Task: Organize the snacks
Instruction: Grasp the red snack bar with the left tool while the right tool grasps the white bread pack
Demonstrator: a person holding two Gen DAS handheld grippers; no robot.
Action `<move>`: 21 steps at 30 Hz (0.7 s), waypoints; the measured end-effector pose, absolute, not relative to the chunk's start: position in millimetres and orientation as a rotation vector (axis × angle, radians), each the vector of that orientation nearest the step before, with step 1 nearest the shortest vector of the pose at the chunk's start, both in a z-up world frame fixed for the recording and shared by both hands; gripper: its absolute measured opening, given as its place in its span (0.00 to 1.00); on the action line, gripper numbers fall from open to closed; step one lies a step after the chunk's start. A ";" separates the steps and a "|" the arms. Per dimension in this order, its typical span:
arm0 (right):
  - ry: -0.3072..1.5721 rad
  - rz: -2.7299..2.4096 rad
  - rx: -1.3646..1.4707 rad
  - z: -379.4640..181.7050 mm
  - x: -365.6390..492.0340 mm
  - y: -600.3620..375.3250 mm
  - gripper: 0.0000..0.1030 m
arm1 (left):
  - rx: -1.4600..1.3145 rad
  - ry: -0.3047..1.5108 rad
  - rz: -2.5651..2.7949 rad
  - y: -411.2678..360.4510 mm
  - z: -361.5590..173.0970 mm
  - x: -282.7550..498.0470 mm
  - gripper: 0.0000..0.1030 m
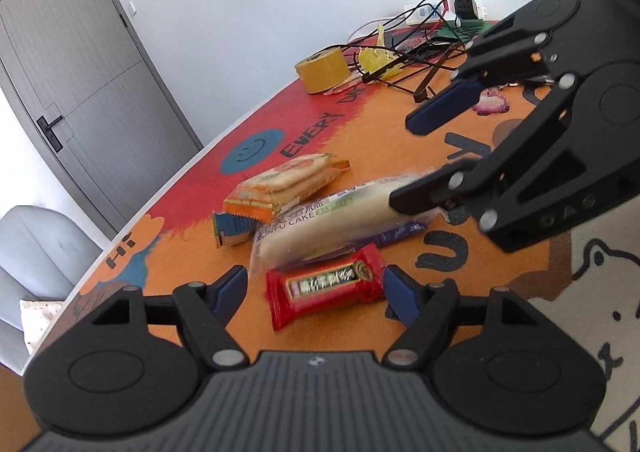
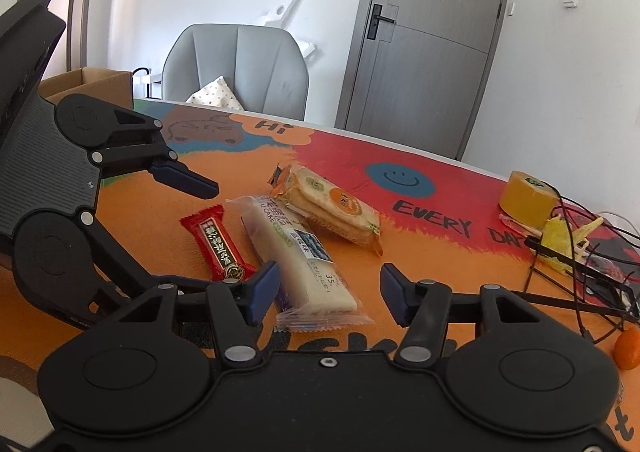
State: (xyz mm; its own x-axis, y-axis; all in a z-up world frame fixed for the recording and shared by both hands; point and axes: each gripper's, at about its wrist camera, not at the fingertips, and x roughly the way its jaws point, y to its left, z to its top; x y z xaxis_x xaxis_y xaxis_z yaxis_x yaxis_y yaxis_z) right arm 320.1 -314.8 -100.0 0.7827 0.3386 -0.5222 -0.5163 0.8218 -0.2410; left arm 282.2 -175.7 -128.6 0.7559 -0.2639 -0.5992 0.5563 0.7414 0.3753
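On the orange and red table mat lie a red snack bar, a long white cake packet and an orange cracker packet. A blue-ended packet and a purple one stick out from under them. My left gripper straddles the red bar, its pads at the wrapper's ends without squeezing. My right gripper straddles the cake packet's near end, with a gap showing on one side.
A yellow tape roll, a crumpled yellow wrapper and tangled black cables crowd the far corner. A small orange fruit lies near the cables. A grey chair and a cardboard box stand beyond the table edge.
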 end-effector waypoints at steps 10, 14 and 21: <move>0.561 0.486 -0.379 -114.9 336.3 -309.2 0.49 | 0.501 0.584 -0.512 -170.6 -127.9 285.0 0.60; 0.568 0.485 -0.391 -114.7 329.1 -308.5 0.45 | 0.518 0.580 -0.517 -172.5 -128.3 278.0 0.47; 0.585 0.449 -0.425 -112.3 314.1 -308.6 0.41 | 0.548 0.594 -0.518 -171.3 -129.0 266.0 0.20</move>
